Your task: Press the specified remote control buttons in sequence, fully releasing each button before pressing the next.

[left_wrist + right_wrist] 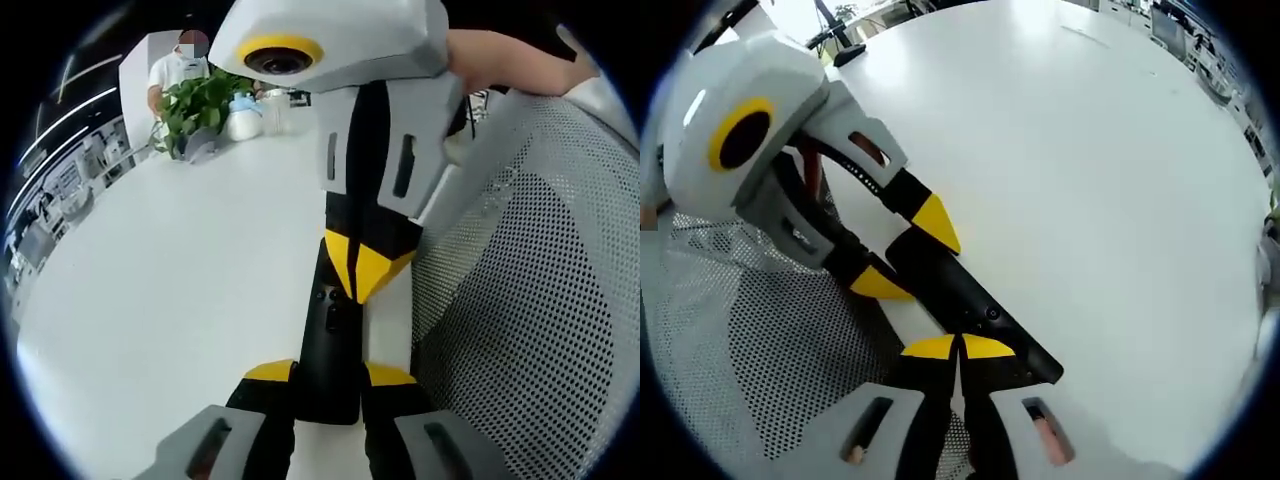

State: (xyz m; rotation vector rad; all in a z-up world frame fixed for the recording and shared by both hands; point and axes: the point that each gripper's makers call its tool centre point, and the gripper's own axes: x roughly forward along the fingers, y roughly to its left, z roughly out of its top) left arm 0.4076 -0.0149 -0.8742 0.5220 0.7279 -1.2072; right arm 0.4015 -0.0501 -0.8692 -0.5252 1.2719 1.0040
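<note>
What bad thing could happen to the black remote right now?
1. The remote control lies near the white table edge, beside a mesh chair; a hard push might slide it off.
2. The right gripper, tips together, presses on it while the left gripper holds its end; the tips might hit a wrong button.

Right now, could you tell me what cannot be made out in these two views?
- Remote control buttons, left gripper view: too small to read; the right tongs cover its far end.
- Remote's held end, right gripper view: hidden between the left tongs.
- Items beside the plant, left gripper view: too small.
</note>
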